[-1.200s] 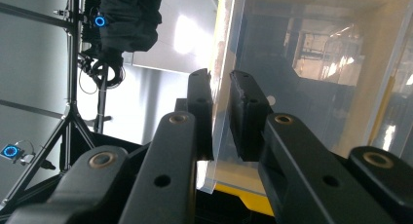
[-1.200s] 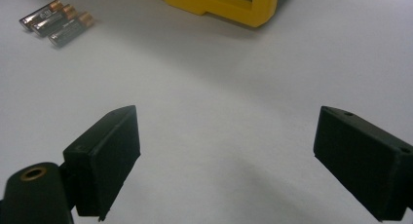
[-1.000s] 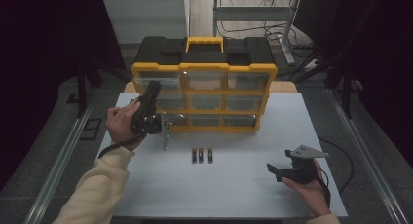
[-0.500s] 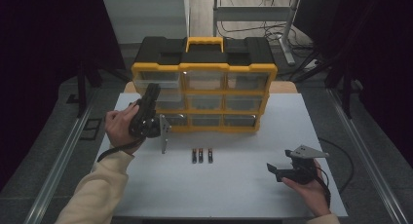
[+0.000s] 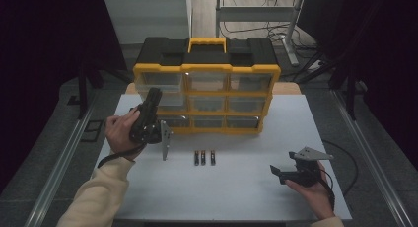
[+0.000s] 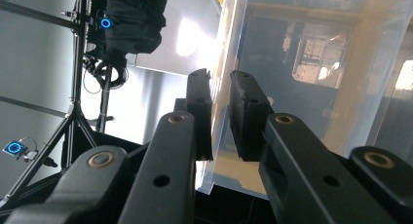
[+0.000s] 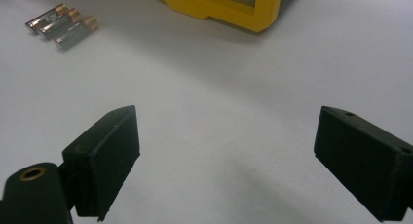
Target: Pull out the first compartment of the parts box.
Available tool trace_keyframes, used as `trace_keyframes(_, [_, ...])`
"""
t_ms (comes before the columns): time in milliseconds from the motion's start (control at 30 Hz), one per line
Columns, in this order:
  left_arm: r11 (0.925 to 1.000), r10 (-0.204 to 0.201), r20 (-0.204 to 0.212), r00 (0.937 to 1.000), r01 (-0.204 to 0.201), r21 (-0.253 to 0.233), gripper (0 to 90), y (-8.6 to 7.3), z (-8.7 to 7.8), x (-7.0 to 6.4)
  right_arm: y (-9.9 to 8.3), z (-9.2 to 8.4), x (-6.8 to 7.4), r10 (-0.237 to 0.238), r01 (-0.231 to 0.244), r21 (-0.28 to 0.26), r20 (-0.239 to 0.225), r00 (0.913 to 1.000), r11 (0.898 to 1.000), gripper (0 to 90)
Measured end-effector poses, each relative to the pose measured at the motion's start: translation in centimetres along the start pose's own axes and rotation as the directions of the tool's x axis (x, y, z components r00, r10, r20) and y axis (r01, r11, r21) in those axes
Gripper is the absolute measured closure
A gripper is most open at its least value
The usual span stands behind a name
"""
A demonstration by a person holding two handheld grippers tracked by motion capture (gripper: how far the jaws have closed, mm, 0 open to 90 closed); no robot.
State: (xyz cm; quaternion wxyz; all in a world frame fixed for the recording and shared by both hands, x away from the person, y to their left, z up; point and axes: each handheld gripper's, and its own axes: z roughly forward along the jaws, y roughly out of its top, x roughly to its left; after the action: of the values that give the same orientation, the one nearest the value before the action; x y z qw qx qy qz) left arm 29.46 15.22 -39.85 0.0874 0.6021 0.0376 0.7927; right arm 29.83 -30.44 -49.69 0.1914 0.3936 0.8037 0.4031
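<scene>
A yellow and black organizer point(image 5: 224, 68) with clear drawers stands at the back of the white table point(image 5: 236, 197). My left gripper point(image 5: 155, 94) points up at its left column, held by a hand. In the left gripper view the left gripper point(image 6: 220, 87) is shut on the thin wall of a clear drawer point(image 6: 316, 87). That top-left drawer point(image 5: 165, 83) sticks out a little from the organizer. Three batteries point(image 5: 204, 158) lie side by side in front of the organizer, also seen as batteries point(image 7: 61, 22). My right gripper point(image 5: 277, 172) rests low at the near right, and the right gripper point(image 7: 229, 131) stands open over bare table.
The organizer's yellow base point(image 7: 229, 9) lies ahead of the right gripper. Metal rails point(image 5: 59, 163) run along both sides of the table. Dark stands and cables point(image 5: 276, 27) sit behind the table. A tripod with lit devices point(image 6: 104, 24) shows in the left gripper view.
The left hand and its gripper have drifted slightly toward the near side at the organizer's left column. The right gripper has stayed where it was.
</scene>
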Motion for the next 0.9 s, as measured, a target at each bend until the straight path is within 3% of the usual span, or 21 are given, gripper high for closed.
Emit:
trace_keyframes(133, [0.9999, -0.014, -0.005, 0.9999, 0.014, -0.007, 80.6, 0.0, -0.3, 0.1, 0.0, 0.0, 0.0, 0.000, 0.000, -0.001, 0.004, 1.0000, 1.000, 9.8])
trace_keyframes(900, [0.9999, -0.012, -0.010, 0.9999, 0.011, -0.012, 80.6, -0.2, -1.1, 0.1, 0.0, 0.0, 0.0, 0.001, -0.001, 0.003, 0.003, 1.0000, 1.000, 9.8])
